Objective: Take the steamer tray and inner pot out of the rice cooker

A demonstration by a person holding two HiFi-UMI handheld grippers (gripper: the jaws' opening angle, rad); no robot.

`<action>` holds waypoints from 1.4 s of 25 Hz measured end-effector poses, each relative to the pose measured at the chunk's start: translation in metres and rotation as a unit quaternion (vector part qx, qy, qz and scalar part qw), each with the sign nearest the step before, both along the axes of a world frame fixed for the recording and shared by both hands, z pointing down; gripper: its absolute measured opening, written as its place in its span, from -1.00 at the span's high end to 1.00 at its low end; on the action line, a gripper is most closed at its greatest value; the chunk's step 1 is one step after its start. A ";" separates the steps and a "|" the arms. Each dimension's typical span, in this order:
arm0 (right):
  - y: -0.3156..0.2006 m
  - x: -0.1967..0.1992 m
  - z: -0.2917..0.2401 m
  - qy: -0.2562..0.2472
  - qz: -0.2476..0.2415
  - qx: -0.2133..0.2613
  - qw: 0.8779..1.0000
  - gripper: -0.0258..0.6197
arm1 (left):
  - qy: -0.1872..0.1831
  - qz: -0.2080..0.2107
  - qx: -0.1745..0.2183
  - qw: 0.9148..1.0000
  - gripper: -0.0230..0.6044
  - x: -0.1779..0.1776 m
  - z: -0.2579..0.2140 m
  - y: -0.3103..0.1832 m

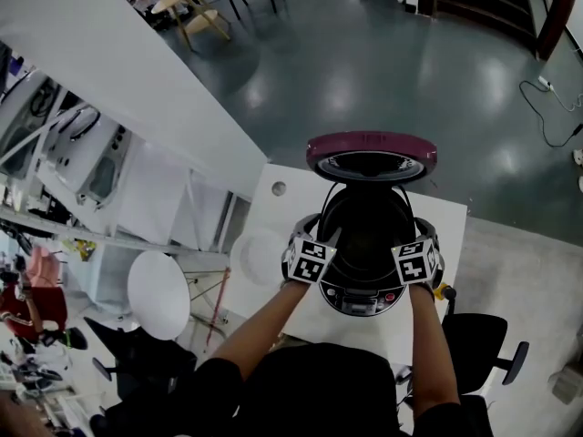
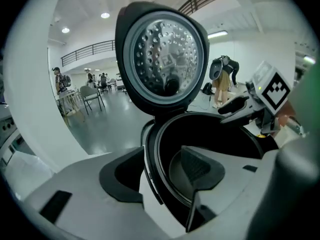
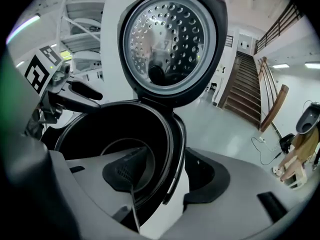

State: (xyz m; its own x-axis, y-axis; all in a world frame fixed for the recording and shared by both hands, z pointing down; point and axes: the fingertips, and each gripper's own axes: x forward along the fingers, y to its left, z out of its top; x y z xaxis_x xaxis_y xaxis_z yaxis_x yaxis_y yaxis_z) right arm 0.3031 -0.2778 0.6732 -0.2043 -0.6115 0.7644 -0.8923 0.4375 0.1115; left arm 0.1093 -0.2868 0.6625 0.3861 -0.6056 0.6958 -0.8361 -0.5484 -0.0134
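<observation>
Straddling opposite sides of the rice cooker inner rim, left gripper and right gripper stood jaws spread, apparently pinching nothing.

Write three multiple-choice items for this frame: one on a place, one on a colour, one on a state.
1. Where does the round black-and-silver rice cooker stand?
A. on the white table
B. on the floor
C. on a chair

2. What colour is the outer top of its hinged lid?
A. yellow
B. dark reddish purple
C. green

3. How is the left claw?
A. shut on a spoon
B. open, well away from the cooker
C. open, with the cooker's rim between its jaws

Right letters:
1 A: the head view shows the cooker on the tabletop.
2 B: seen from above, the raised lid's top is that colour.
3 C: the left gripper view shows one jaw inside the rim and the other outside it, parted.
</observation>
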 end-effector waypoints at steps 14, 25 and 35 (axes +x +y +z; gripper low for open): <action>0.005 0.008 0.034 0.093 -0.004 -0.022 0.995 0.27 | -0.070 0.012 -0.025 0.997 0.21 -0.004 0.042 -0.009; 0.004 0.008 0.029 0.108 -0.024 -0.020 0.994 0.27 | -0.021 -0.001 -0.029 0.999 0.29 -0.004 0.032 -0.010; 0.005 0.011 0.021 0.103 -0.022 -0.013 0.994 0.28 | -0.056 0.038 0.001 0.998 0.60 0.008 0.018 -0.004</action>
